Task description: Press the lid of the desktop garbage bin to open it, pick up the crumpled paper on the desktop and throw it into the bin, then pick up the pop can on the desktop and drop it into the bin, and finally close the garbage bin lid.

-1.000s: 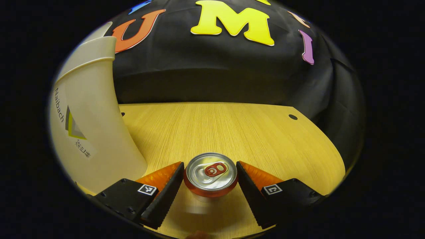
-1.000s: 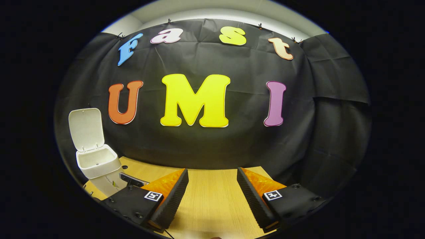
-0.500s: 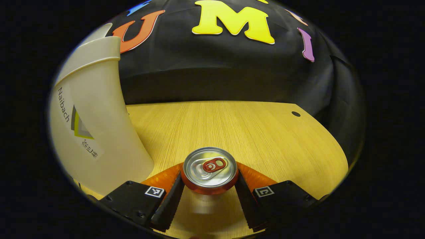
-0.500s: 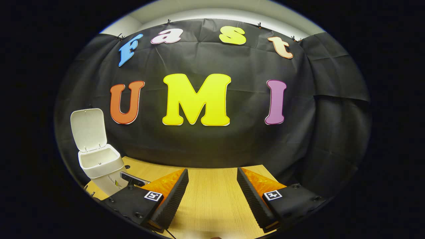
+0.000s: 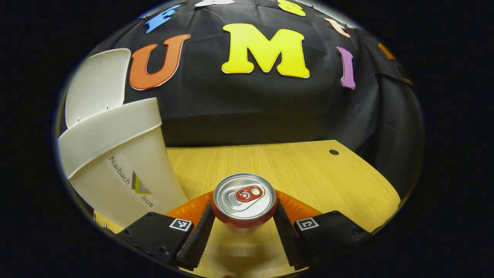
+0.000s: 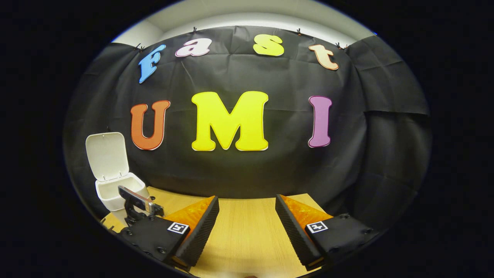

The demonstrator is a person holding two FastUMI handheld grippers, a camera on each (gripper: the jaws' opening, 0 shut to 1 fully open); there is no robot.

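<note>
Pop can (image 5: 244, 199): in the left gripper view it stands up straight, pinched by both fingers of the left hand-held gripper (image 5: 244, 227).
Bin (image 5: 115, 162): up and to the left of the can, lid (image 5: 97, 85) tipped open.
Right hand-held gripper (image 6: 247, 227): in the right gripper view its fingers are spread, holding nothing, above the tabletop (image 6: 247, 239); the bin sits far to its left.

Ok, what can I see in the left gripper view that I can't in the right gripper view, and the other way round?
Left gripper view: the pop can, upright, clamped between the left gripper fingers, and the bin's side up close.

Right gripper view: the right gripper, fingers apart with nothing between them, a bit of pale ceiling above the cloth, and part of a device on a dark mount in front of the bin.

Both: the garbage bin with its lid standing open, the wooden desktop and the black cloth wall.
</note>
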